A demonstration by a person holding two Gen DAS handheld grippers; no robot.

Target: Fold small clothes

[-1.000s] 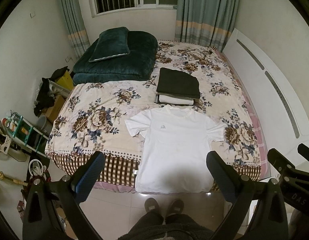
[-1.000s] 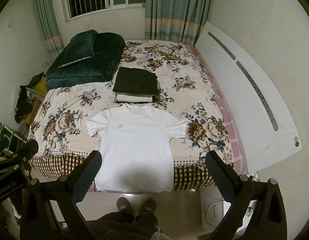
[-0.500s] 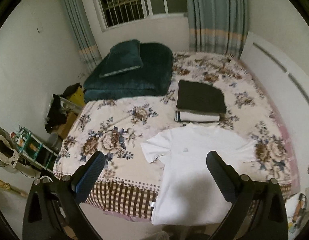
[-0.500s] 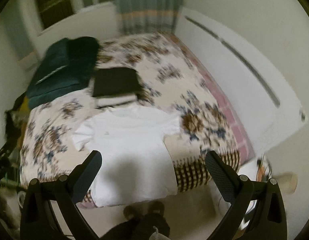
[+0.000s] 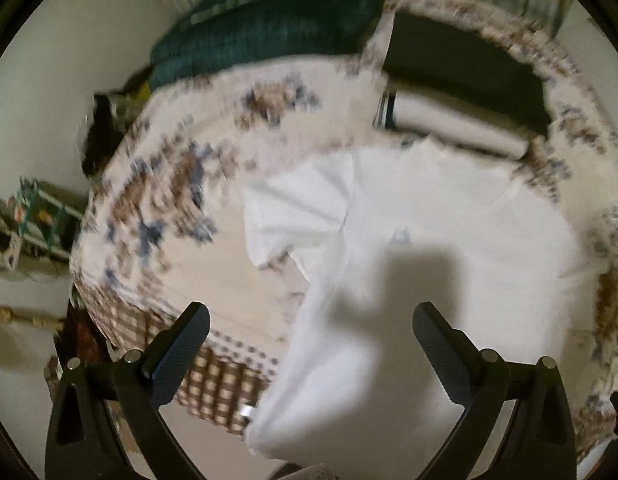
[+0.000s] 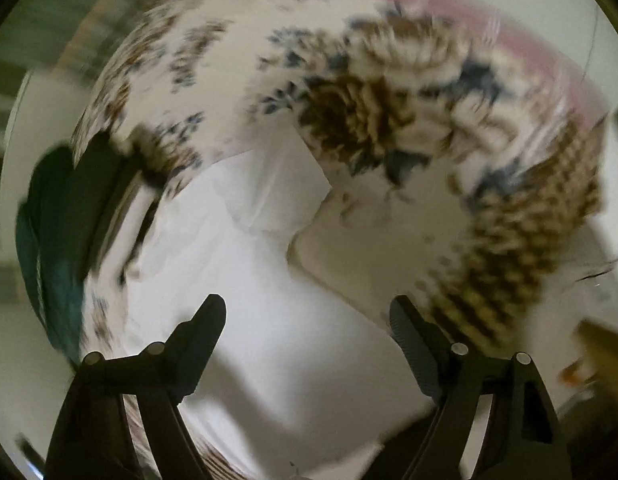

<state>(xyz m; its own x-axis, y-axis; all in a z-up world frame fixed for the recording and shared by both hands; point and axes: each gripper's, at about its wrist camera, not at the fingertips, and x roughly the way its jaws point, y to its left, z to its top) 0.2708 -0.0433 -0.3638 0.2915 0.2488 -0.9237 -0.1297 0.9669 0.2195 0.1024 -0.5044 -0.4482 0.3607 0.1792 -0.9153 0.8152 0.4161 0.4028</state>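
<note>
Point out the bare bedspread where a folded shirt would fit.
Bare floral bedspread lies left of the white T-shirt, between its sleeve and the bed's checked edge, in front of the green quilt. A second patch lies beyond the other sleeve. Behind the collar it is crowded: the folded clothes stack sits close.

White T-shirt (image 5: pixel 449 216) (image 6: pixel 245 280) — spread flat on bed, short sleeves out, hem draping over bed edge.
</note>
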